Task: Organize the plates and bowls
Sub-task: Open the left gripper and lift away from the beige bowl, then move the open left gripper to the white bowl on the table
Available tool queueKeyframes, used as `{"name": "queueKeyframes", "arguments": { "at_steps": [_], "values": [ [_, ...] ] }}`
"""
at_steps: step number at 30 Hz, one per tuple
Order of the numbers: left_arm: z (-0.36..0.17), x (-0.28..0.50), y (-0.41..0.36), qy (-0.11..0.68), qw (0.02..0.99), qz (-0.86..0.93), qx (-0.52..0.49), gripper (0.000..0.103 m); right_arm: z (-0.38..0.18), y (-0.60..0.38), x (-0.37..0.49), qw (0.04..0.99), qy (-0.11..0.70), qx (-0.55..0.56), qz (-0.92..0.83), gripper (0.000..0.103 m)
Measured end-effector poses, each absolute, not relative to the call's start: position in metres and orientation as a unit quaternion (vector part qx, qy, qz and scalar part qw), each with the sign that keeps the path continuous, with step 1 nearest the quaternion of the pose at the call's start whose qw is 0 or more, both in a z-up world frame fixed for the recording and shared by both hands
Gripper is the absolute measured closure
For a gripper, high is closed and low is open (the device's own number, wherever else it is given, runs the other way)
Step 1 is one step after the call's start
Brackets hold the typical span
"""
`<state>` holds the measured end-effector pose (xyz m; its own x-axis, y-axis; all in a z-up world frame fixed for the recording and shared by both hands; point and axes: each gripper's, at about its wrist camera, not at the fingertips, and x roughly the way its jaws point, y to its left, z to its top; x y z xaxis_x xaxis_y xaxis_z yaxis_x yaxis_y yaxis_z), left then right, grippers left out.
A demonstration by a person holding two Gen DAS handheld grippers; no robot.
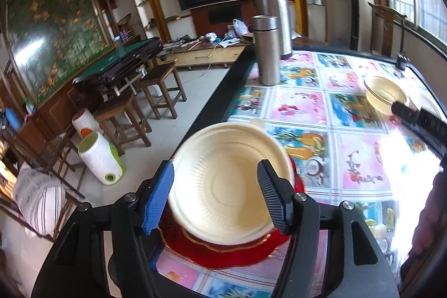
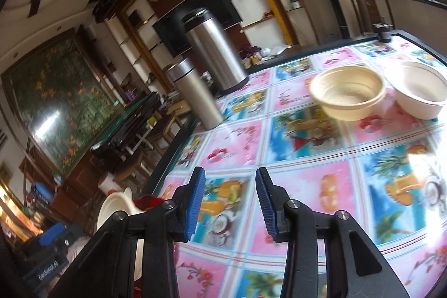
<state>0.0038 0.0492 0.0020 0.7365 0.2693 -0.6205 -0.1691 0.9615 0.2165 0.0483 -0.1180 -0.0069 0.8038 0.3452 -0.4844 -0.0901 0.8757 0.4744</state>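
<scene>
Item: tongs over the table, both angling downward.
I am holding left tongs point(image 1: 215, 197) wide around cream bowl point(image 1: 229, 180) on red plate point(image 1: 223, 250), near table point(image 2: 293, 186) edge; right tongs point(image 2: 230, 203) gaping, empty.

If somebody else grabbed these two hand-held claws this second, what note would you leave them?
Left gripper: jaws open around the cream ribbed paper bowl, pads not pressing; the bowl sits on the red scalloped plate near the table's edge.
Right gripper: jaws open, nothing between them, over the colourful fruit-print tablecloth.
Done: one bowl set on the plate.
Left: the tan ribbed bowl and the white smooth bowl stand side by side at the far end, not yet stacked.
</scene>
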Motion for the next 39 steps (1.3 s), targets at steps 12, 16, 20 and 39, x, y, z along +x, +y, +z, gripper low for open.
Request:
{"name": "queueKeyframes", "arguments": {
  "at_steps": [12,16,20,39],
  "values": [
    [0.008,-0.005,-0.012,0.333,0.93,0.082,0.13,0.037,-0.001,-0.204,0.044,0.919,0.267,0.283,0.065,0.062],
    [0.006,0.0,-0.051,0.34,0.928,0.038,0.151,0.035,0.001,-0.228,0.041,0.919,0.259,0.293,0.048,0.059],
    [0.001,0.012,-0.101,0.353,0.919,-0.021,0.177,0.035,0.001,-0.255,0.036,0.92,0.248,0.302,0.024,0.058],
    [-0.016,0.12,-0.235,0.487,0.857,-0.166,0.038,0.035,-0.018,-0.46,0.015,0.888,0.198,0.394,-0.134,0.057]
  ]
}}
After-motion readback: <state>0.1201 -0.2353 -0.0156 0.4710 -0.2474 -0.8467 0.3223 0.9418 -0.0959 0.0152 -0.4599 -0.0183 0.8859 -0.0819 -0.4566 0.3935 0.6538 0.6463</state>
